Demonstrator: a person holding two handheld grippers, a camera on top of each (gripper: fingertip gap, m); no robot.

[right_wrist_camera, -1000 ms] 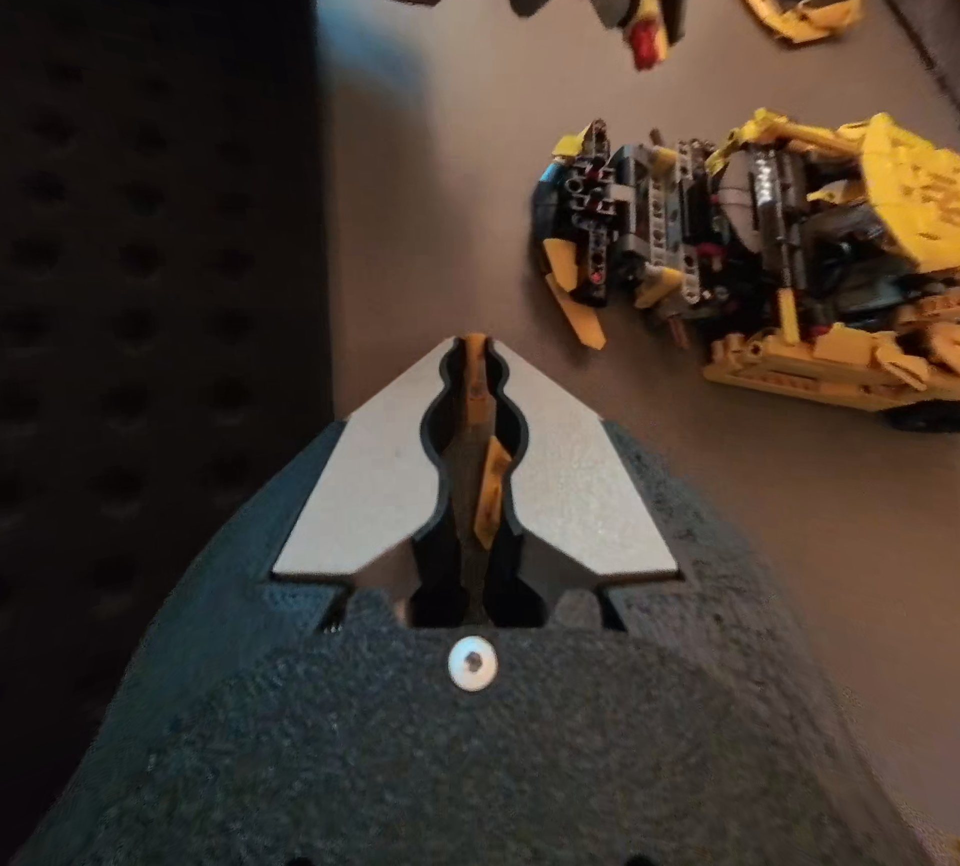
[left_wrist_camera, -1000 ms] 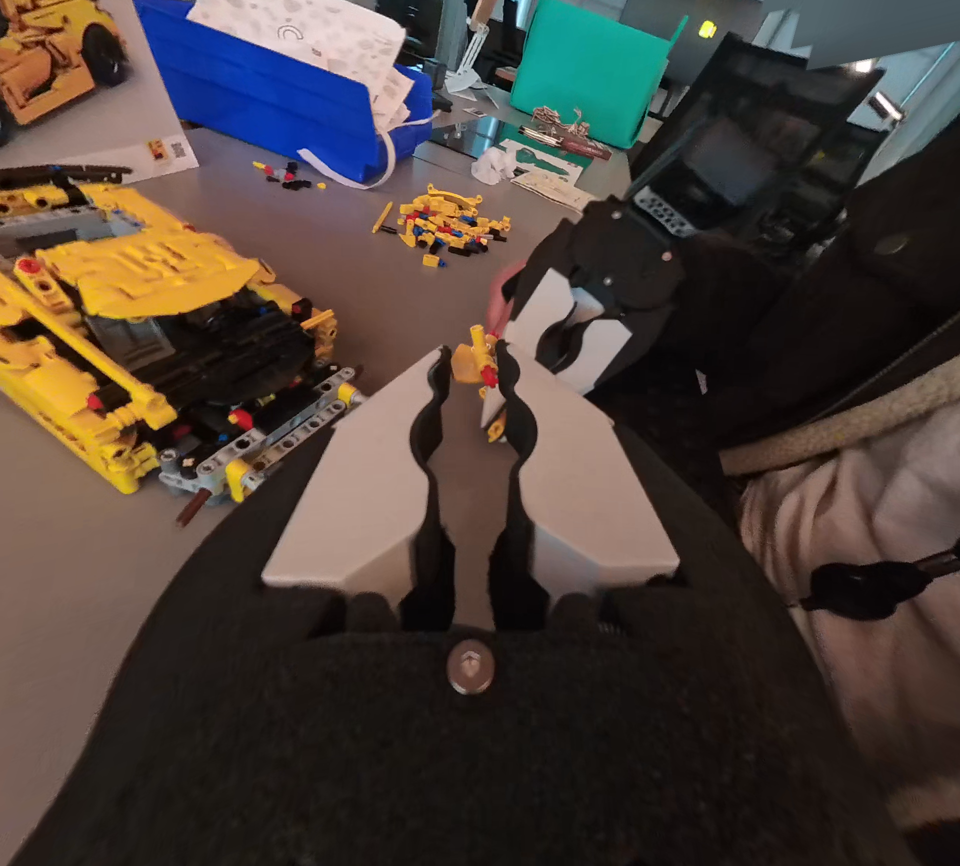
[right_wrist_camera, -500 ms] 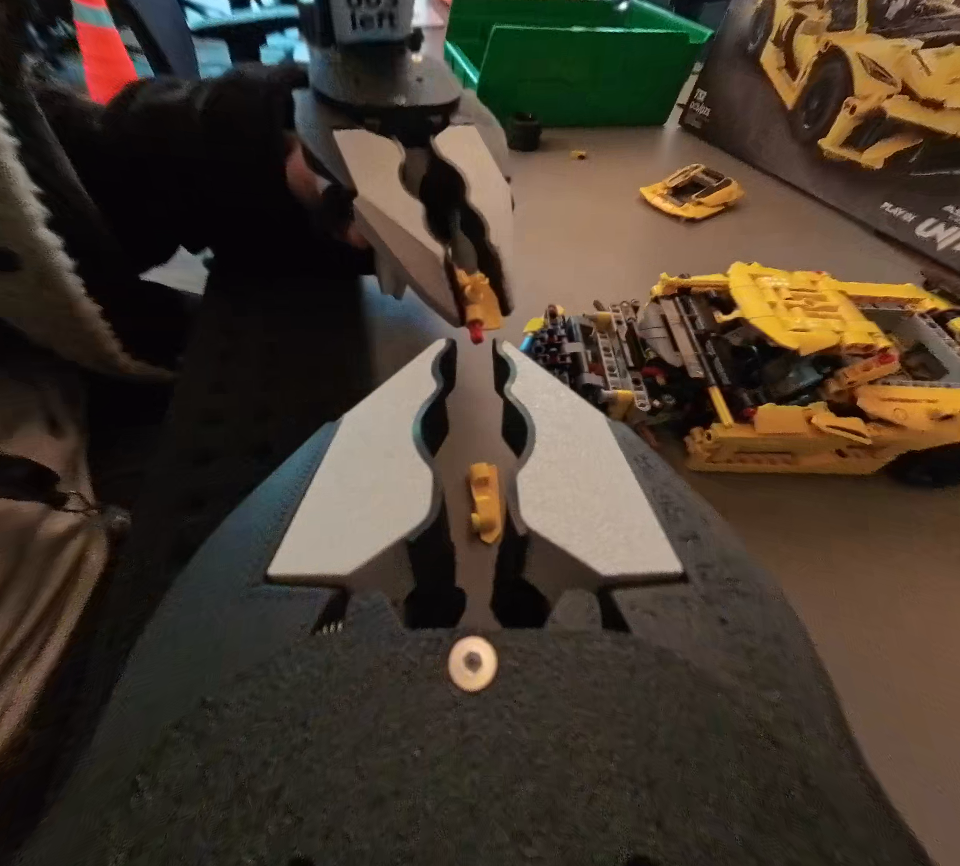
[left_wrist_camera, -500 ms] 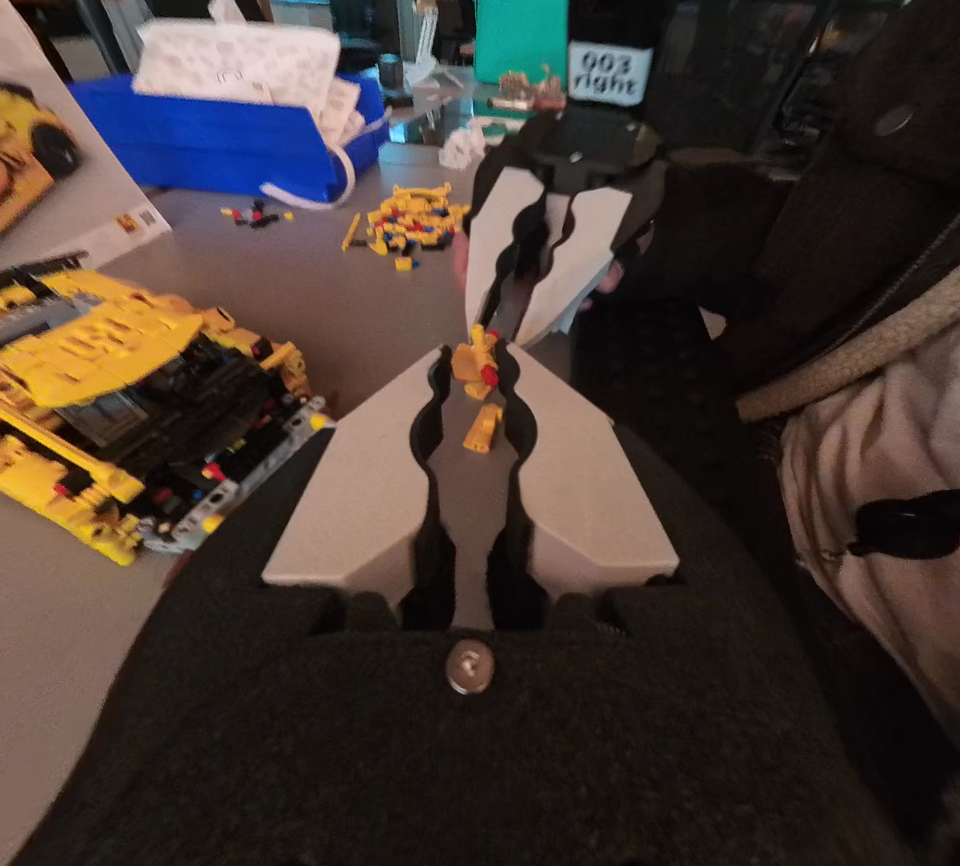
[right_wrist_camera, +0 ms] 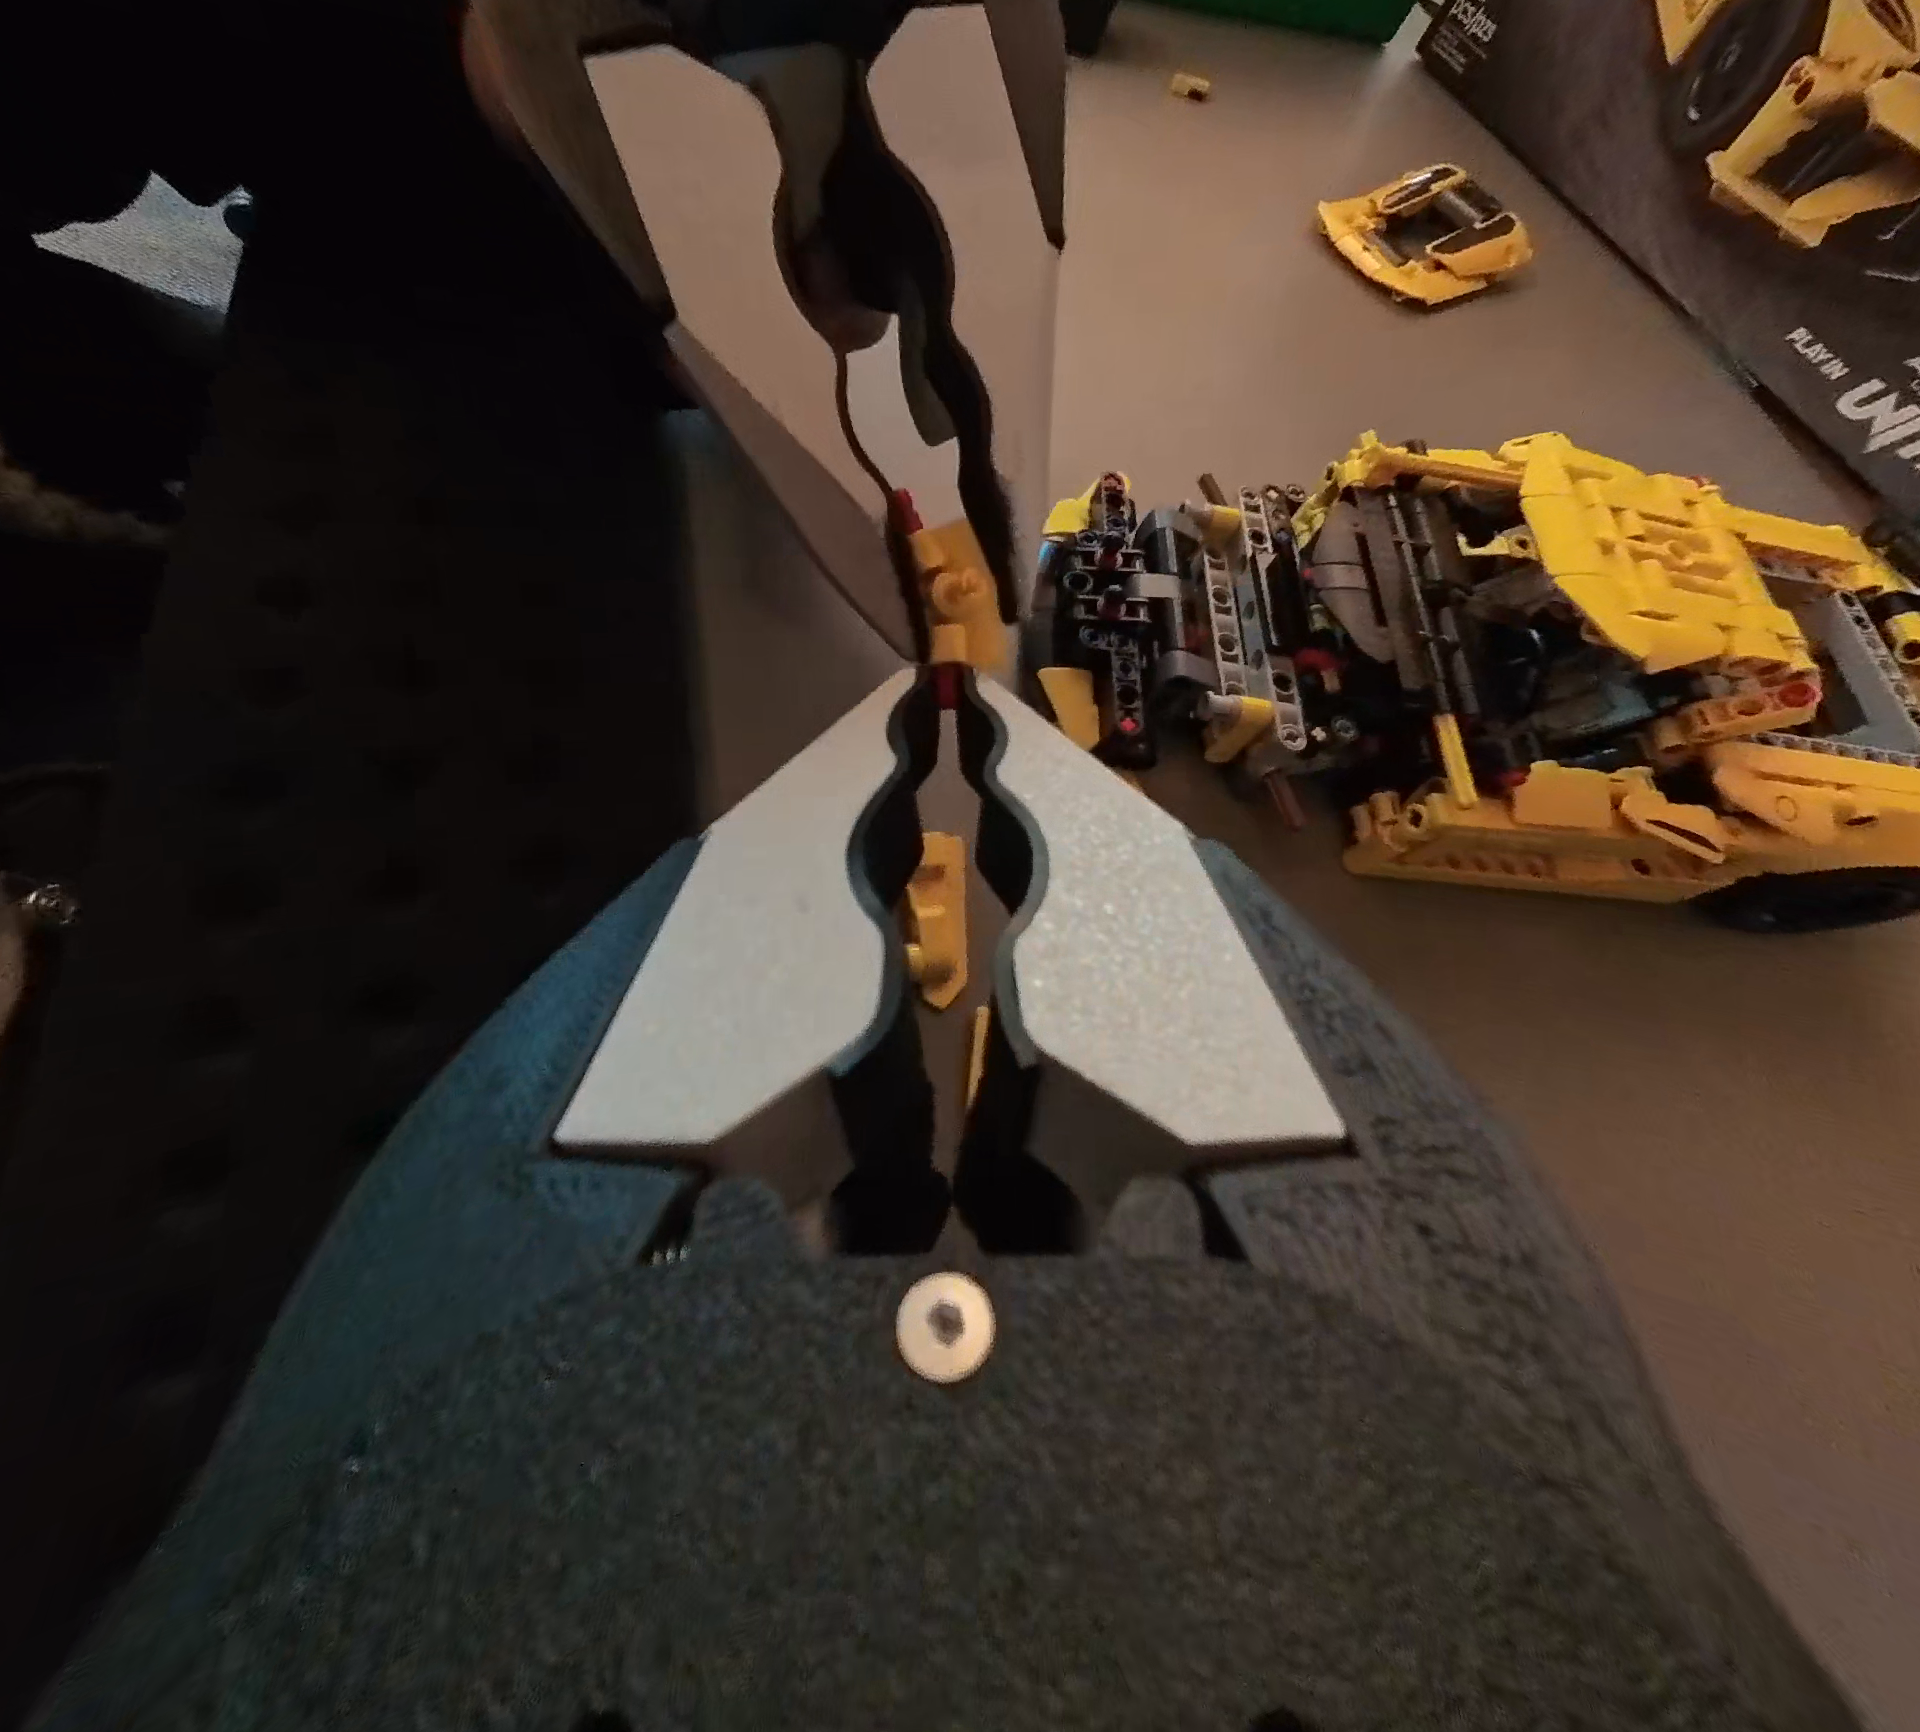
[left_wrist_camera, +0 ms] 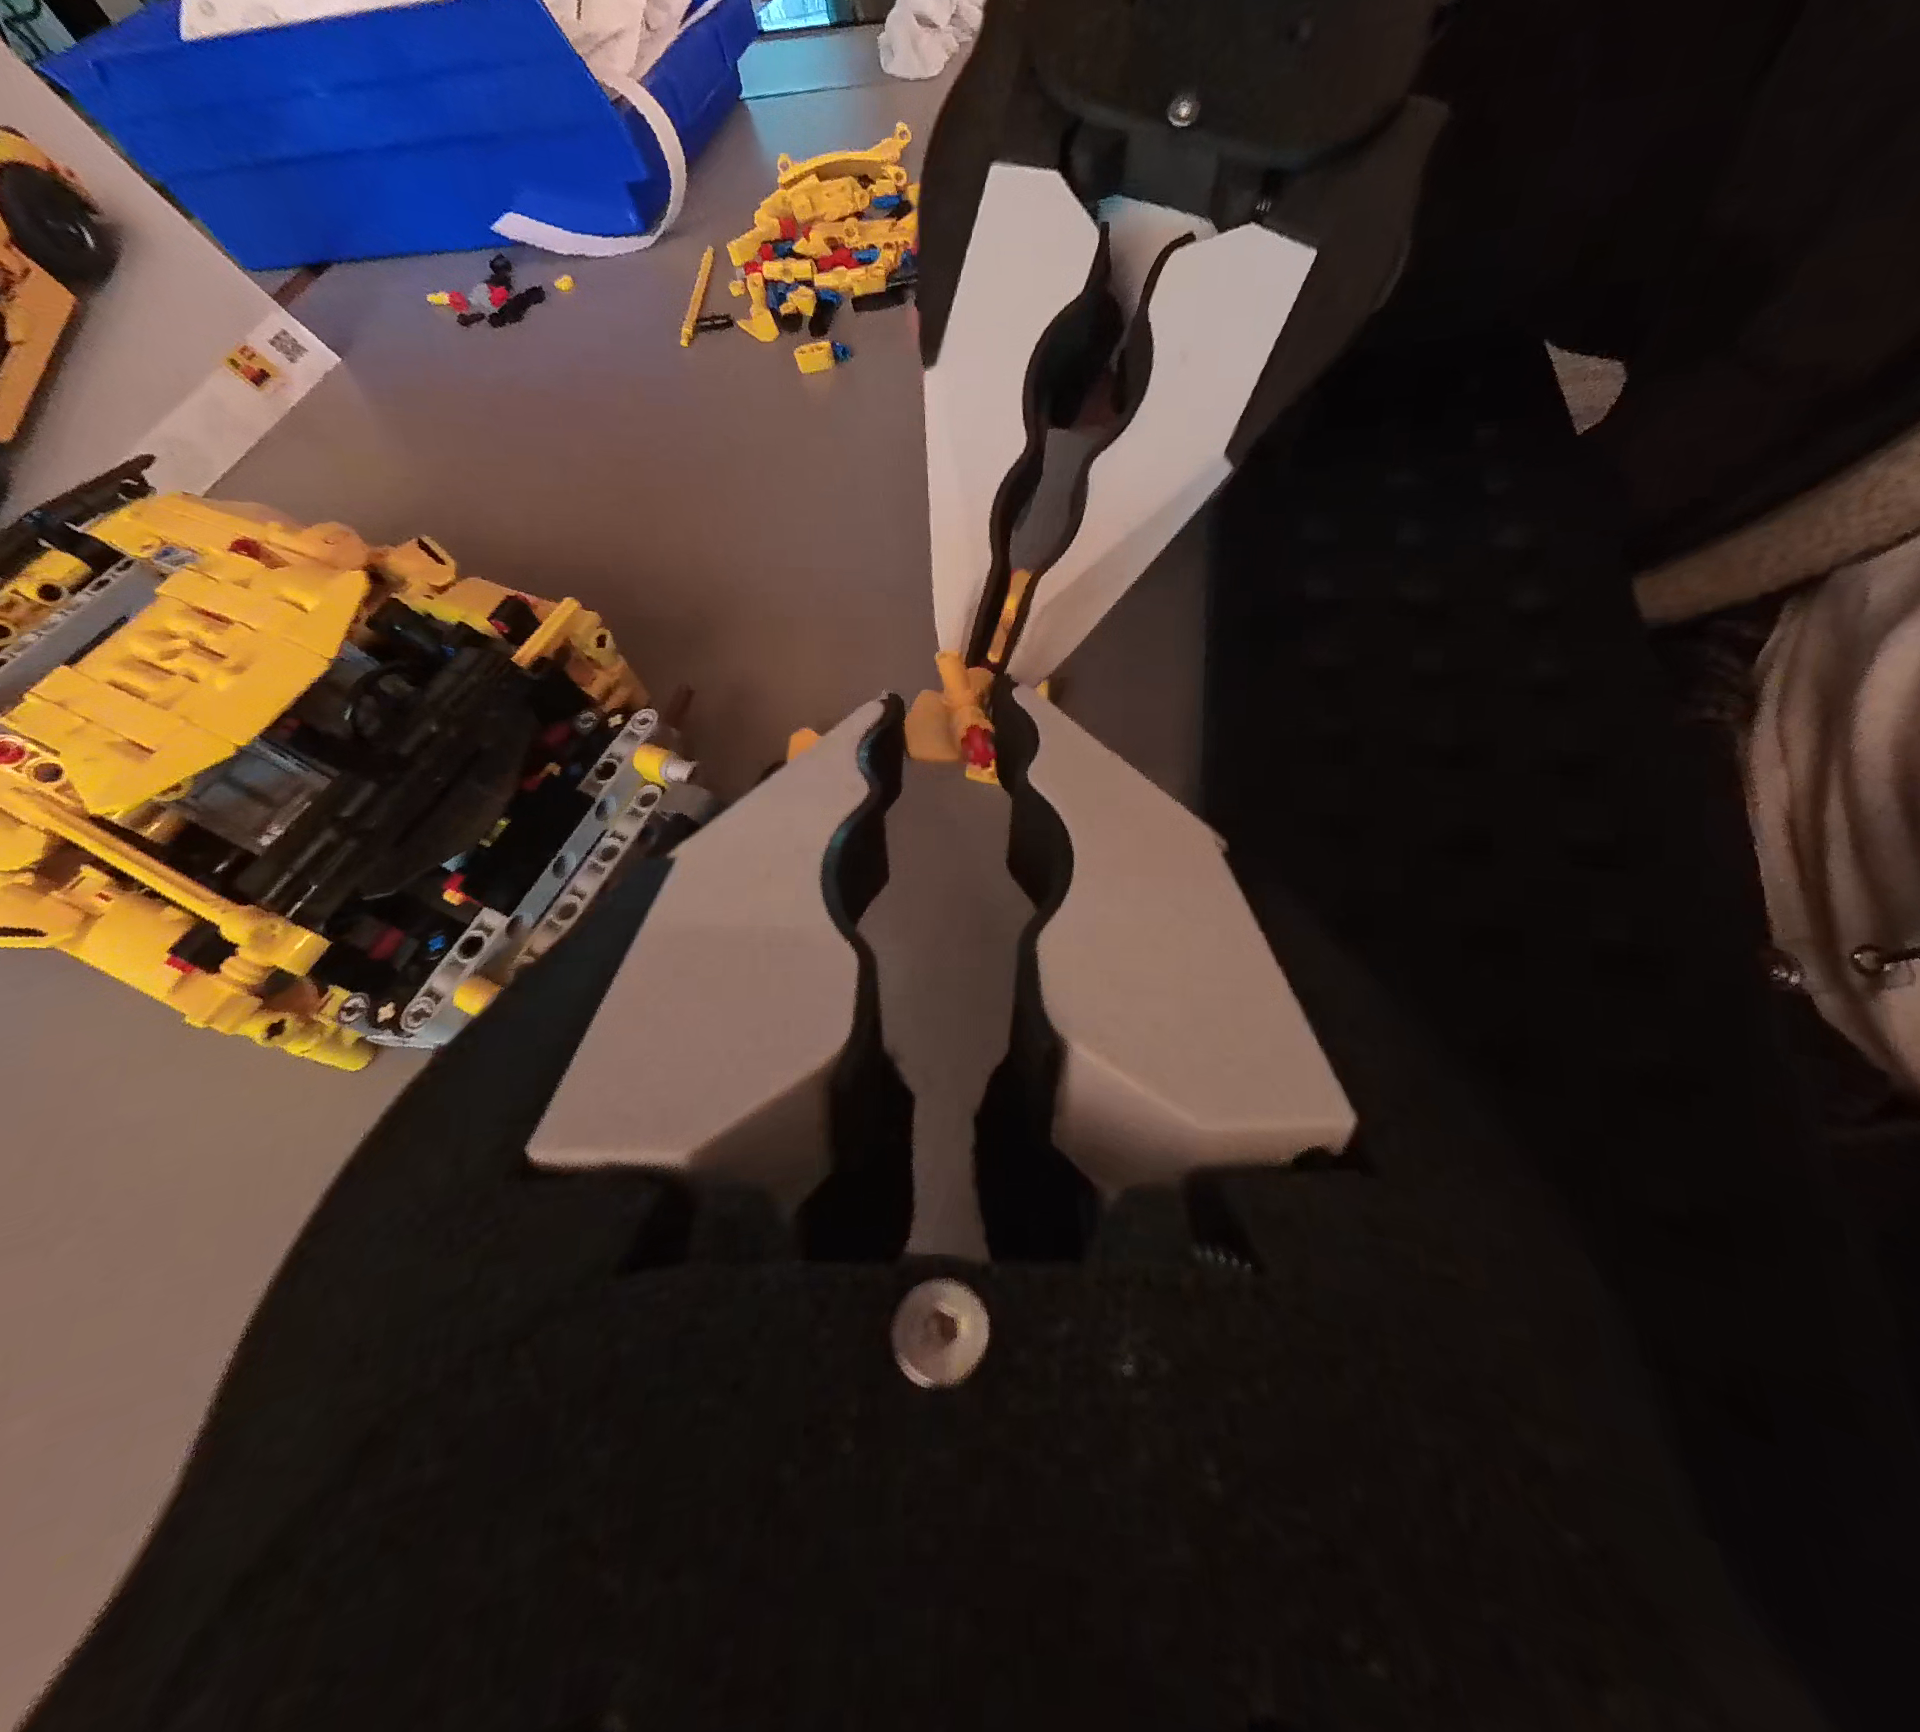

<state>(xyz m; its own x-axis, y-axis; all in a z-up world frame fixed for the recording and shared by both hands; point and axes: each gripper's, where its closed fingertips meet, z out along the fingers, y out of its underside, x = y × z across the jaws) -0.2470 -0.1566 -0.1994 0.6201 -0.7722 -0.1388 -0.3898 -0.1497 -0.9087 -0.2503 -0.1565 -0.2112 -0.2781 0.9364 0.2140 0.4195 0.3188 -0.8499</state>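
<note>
In your left wrist view, your left gripper (left_wrist_camera: 951, 721) stays pinched on the small yellow assembly (left_wrist_camera: 948, 728) above the grey table (left_wrist_camera: 623, 456). The right gripper (left_wrist_camera: 995, 648) has closed in from the far side until the tips almost touch. In your right wrist view, the right gripper's fingers sit nearly together around a yellow piece (right_wrist_camera: 938, 913), and the assembly's red pin (right_wrist_camera: 945, 711) now reaches its tips, near the yellow model car (right_wrist_camera: 1507, 674).
</note>
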